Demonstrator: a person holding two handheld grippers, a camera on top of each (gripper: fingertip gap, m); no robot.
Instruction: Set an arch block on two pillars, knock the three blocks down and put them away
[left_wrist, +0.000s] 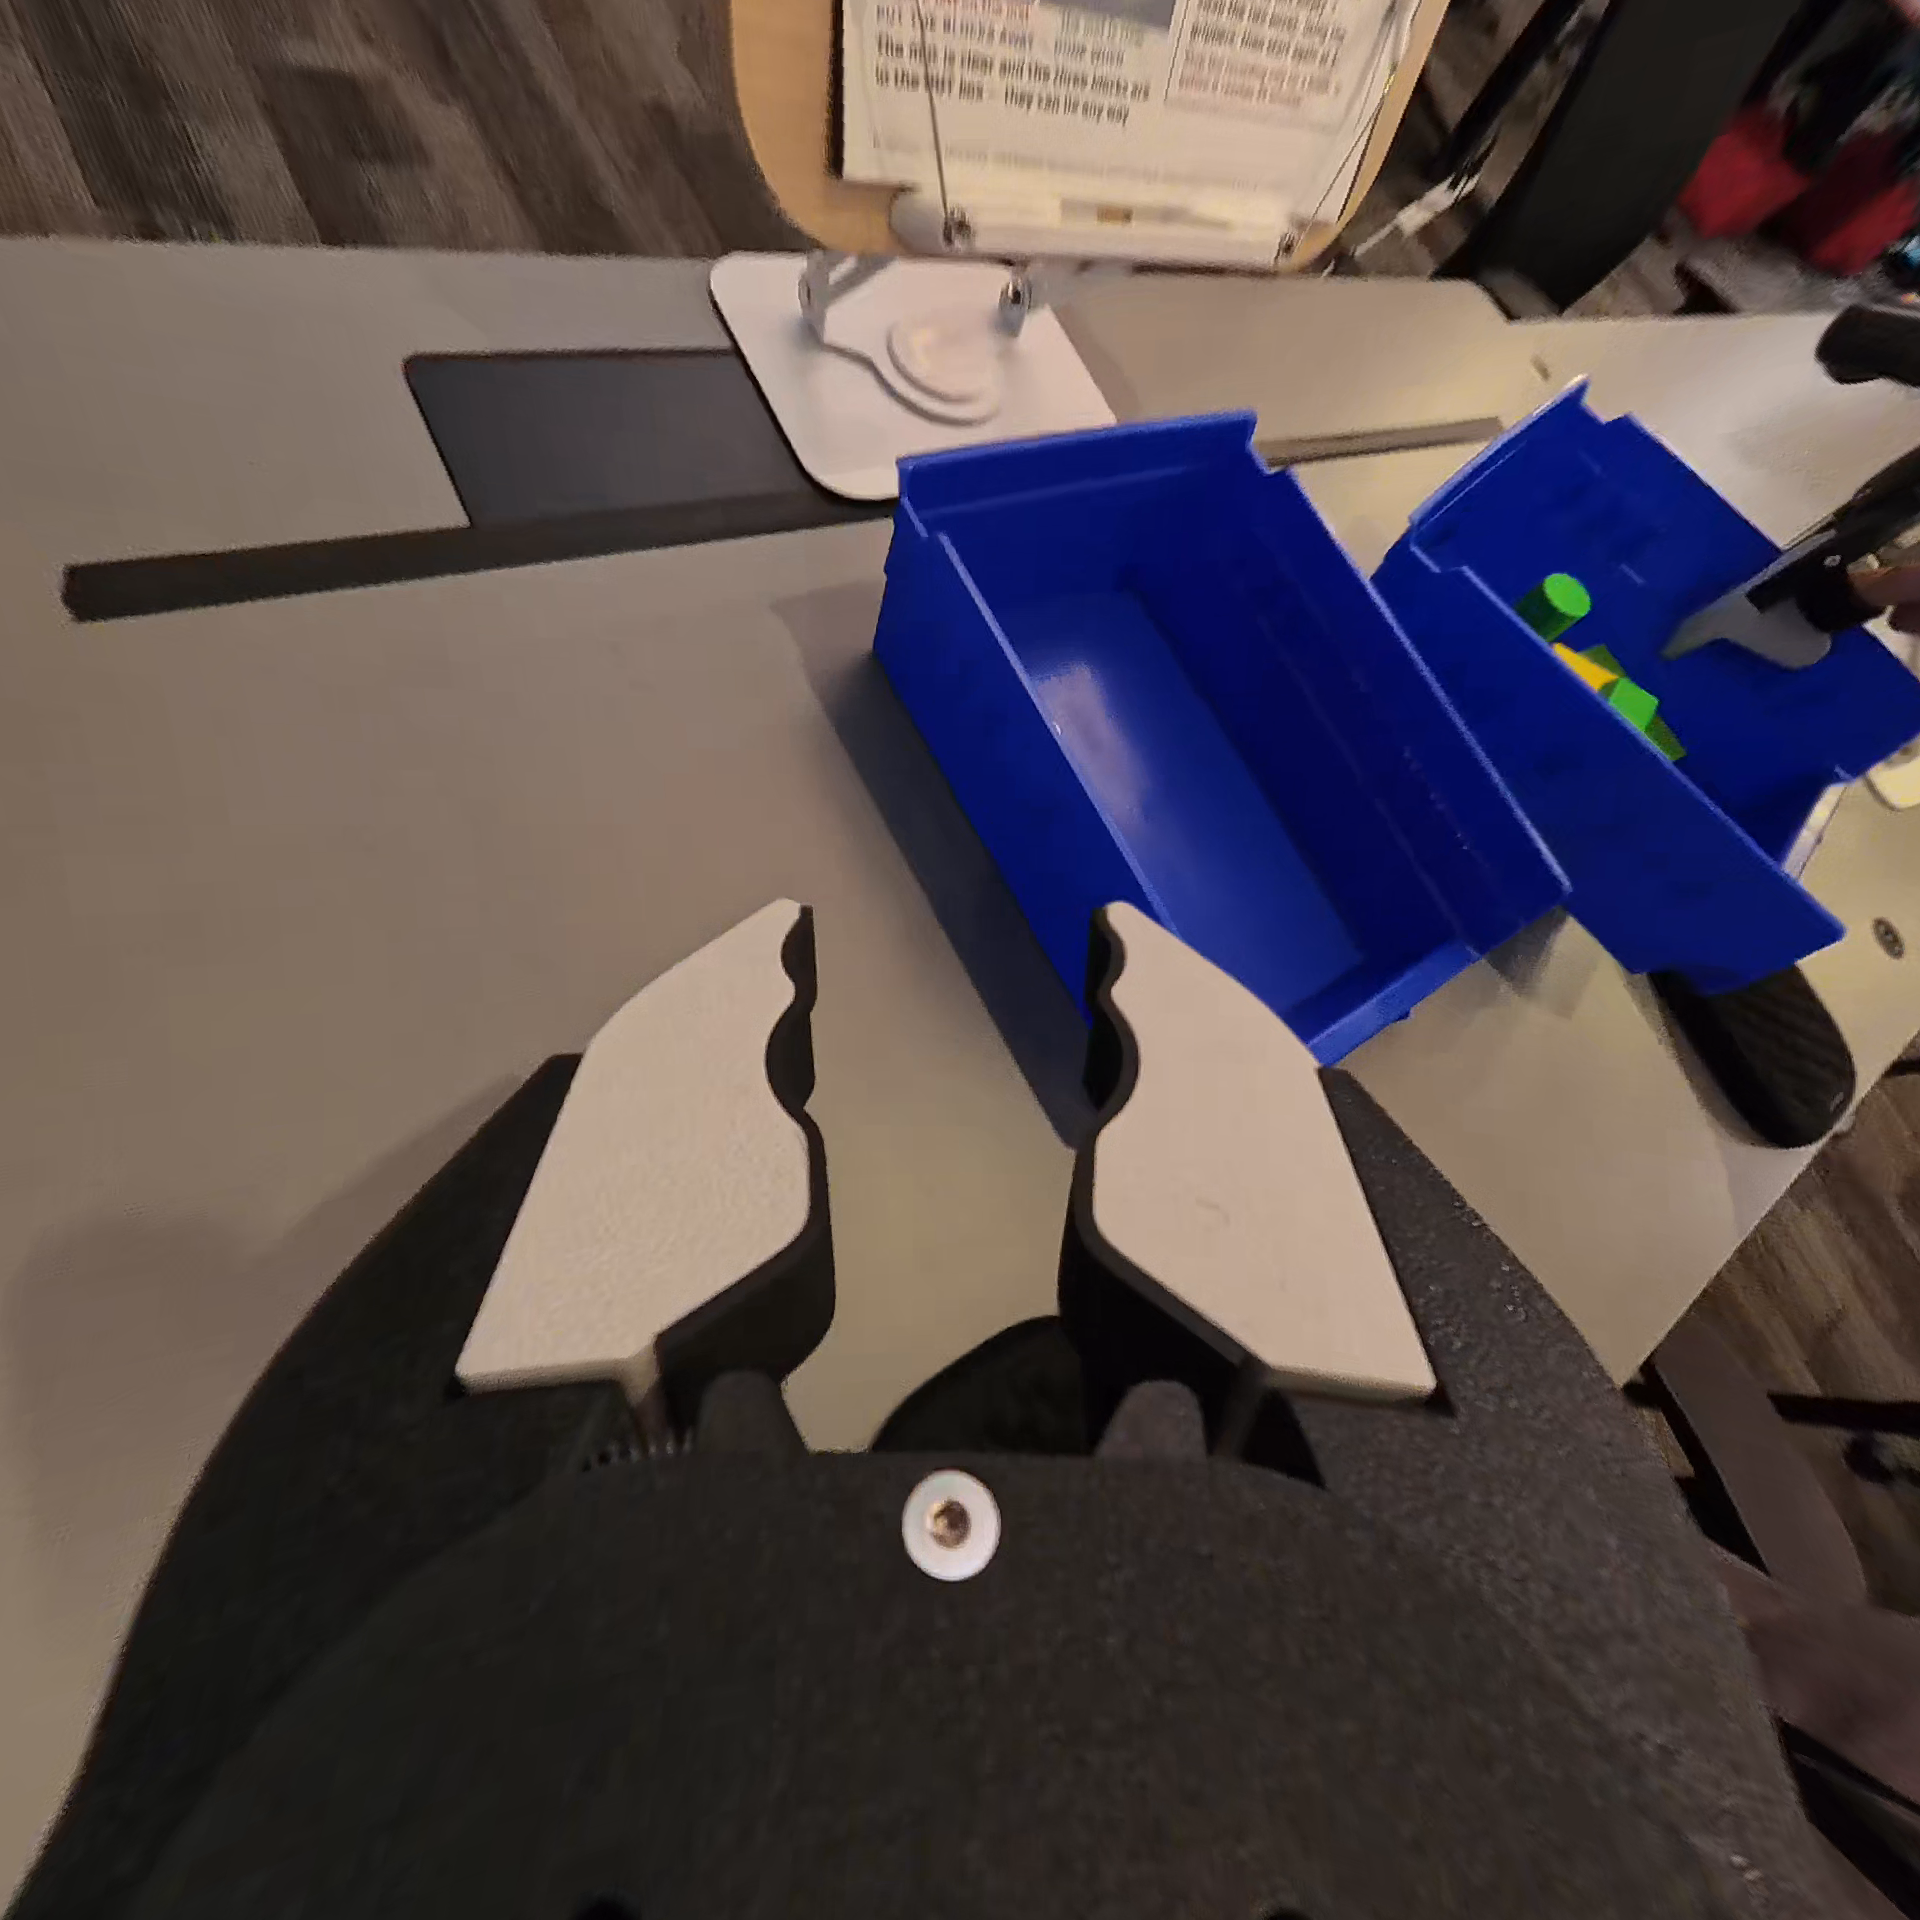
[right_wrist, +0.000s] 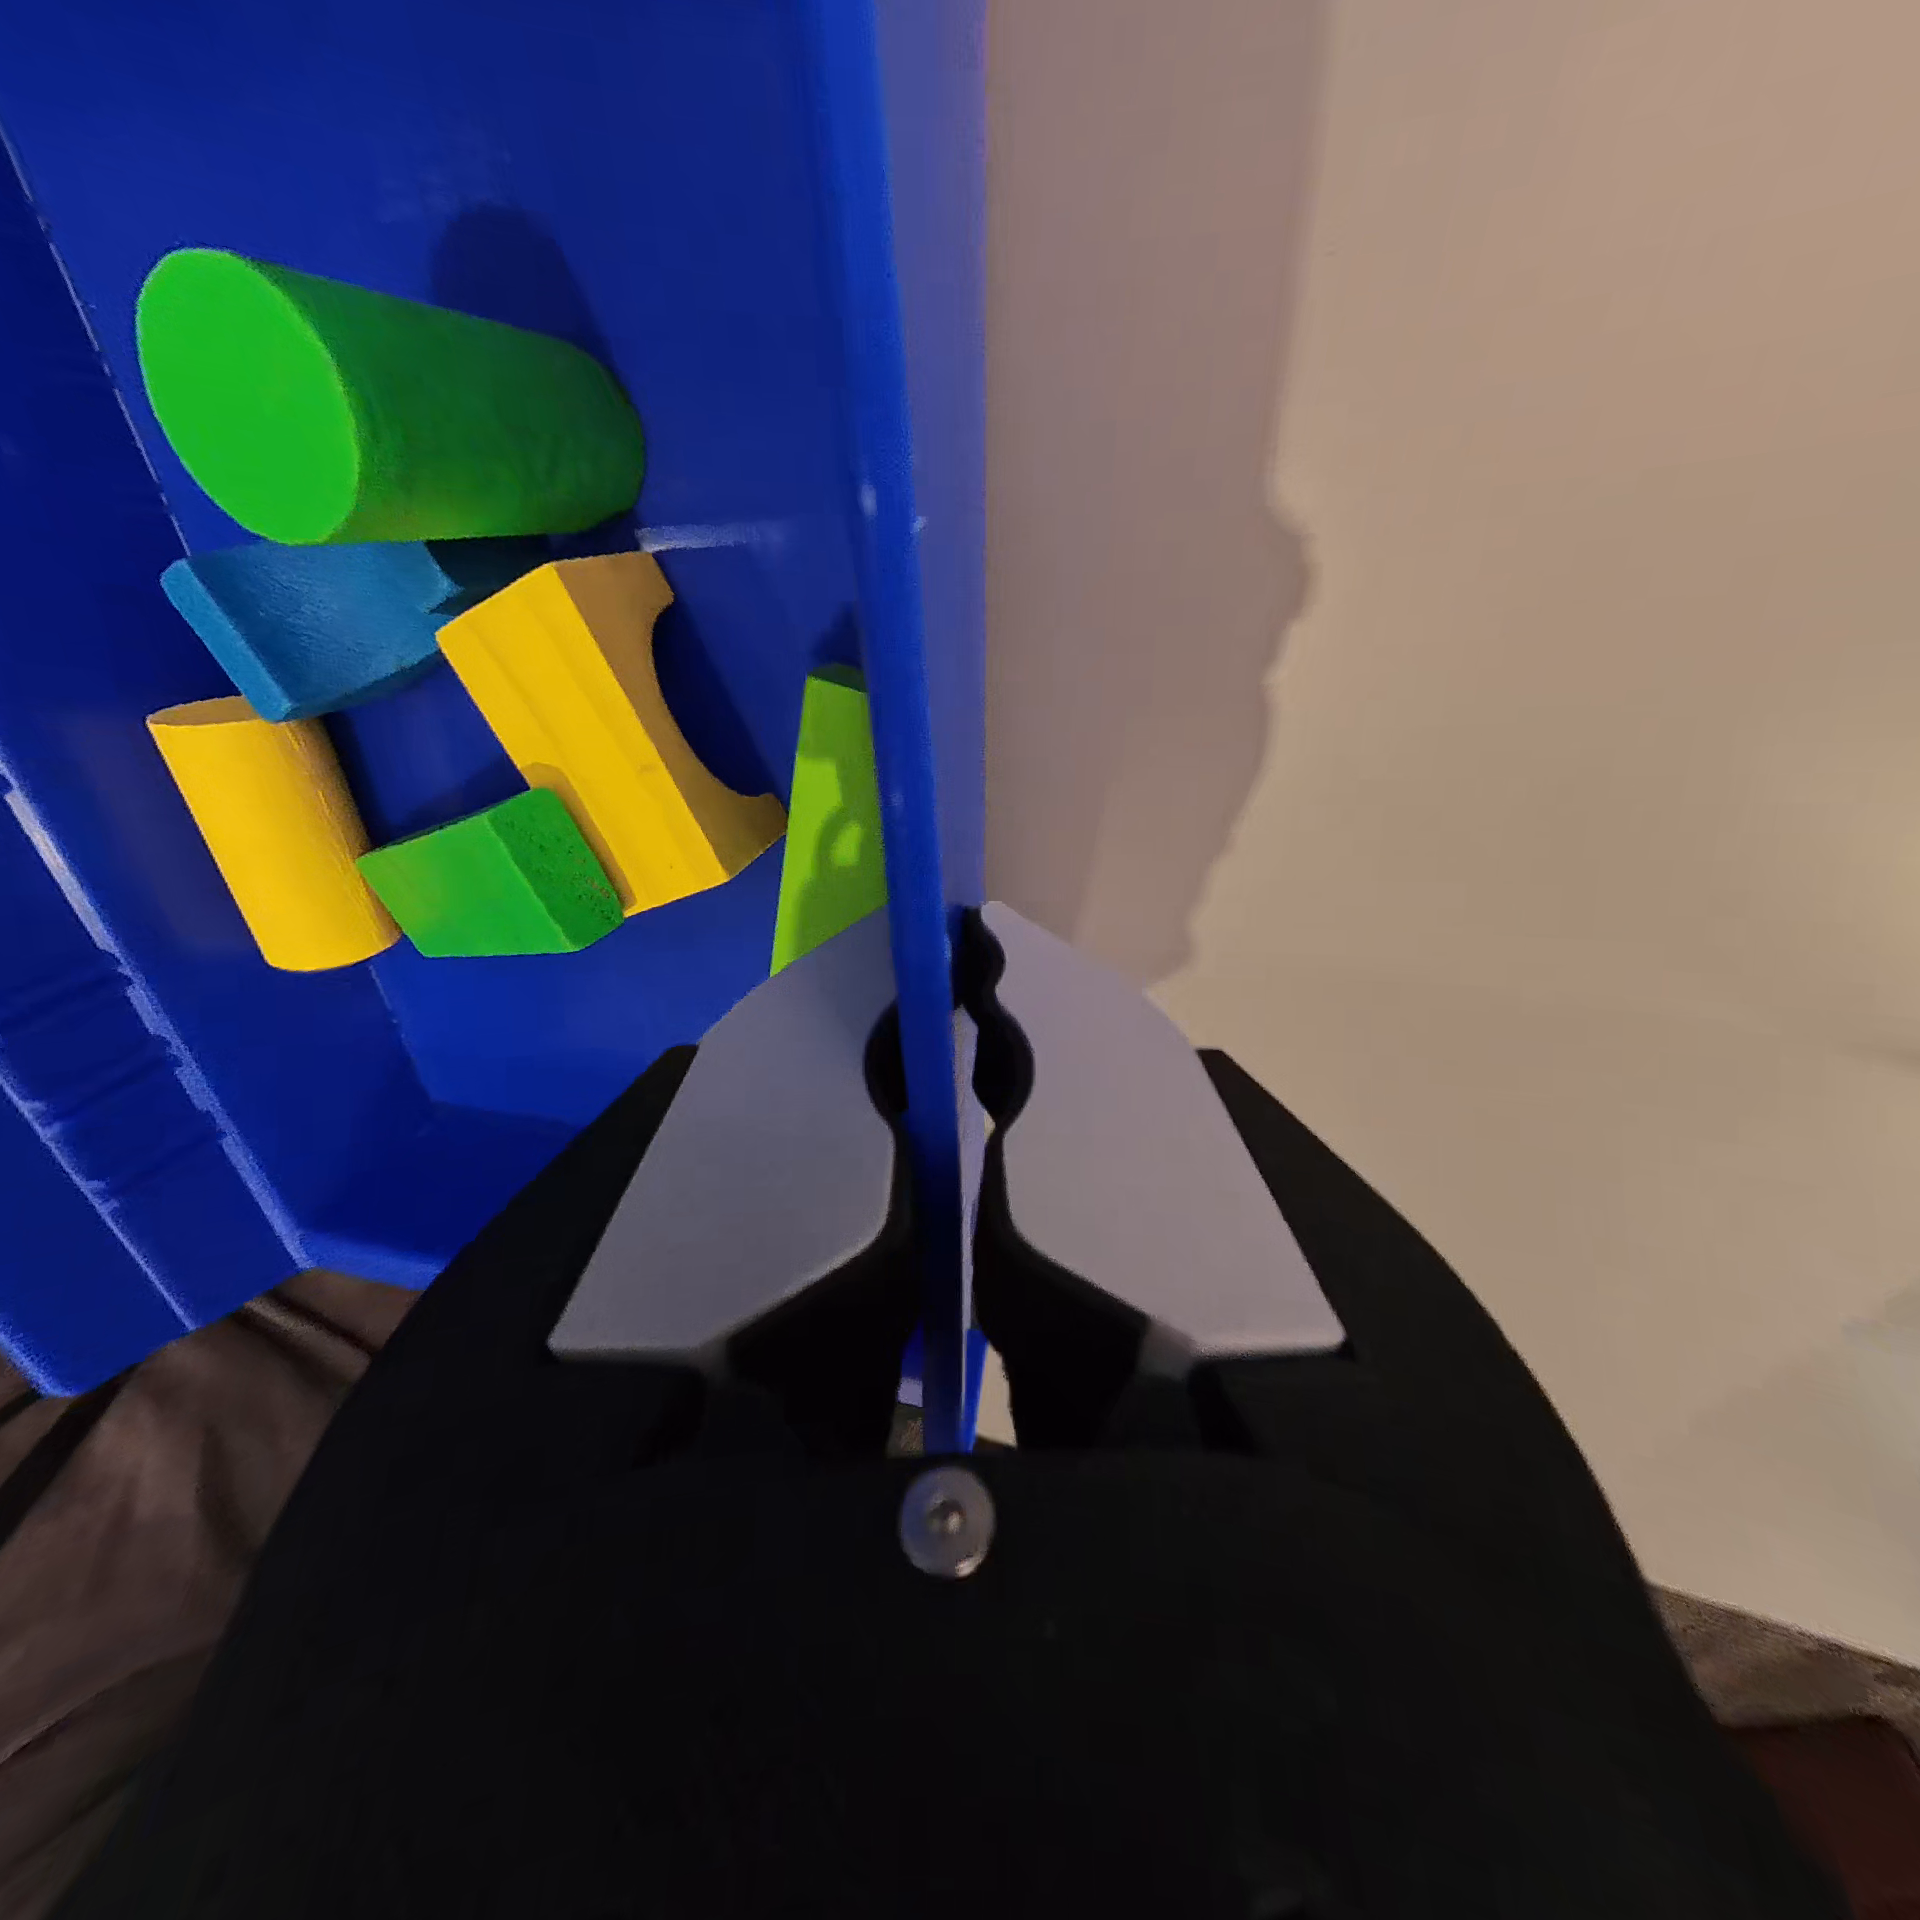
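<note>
Arch block (right_wrist: 613, 727), the yellow one with the curved cutout, is lying on its side in the right-hand blue bin (right_wrist: 665, 1049), in a loose pile with a big green cylinder (right_wrist: 384, 405), a blue wedge-ish block (right_wrist: 301, 634), another yellow block (right_wrist: 270, 831), a small green block (right_wrist: 488, 873) and a lighter green piece (right_wrist: 831, 821) pressed up against the bin wall. So nothing is out on the worktop (left_wrist: 364, 831) at all: no pillars standing, no arch on top.

My read is that this is either right at the start or right at the end, and I honestly can't tell which from these views. If it's the start, basically everything is left: pull out two pillars, stand them up, set the arch across, knock it over, put the three blocks away.

The right tongs (right_wrist: 961, 997) are pinched onto the thin side wall of that bin, one finger inside and one outside. From the left wrist view the bin looks tipped up off the worktop, so it seems to be getting lifted or tilted by the wall.

The left tongs (left_wrist: 951, 925) are spread wide with nothing between them, hovering over bare worktop just beside the second blue bin (left_wrist: 1195, 540), which has nothing in it.
</note>
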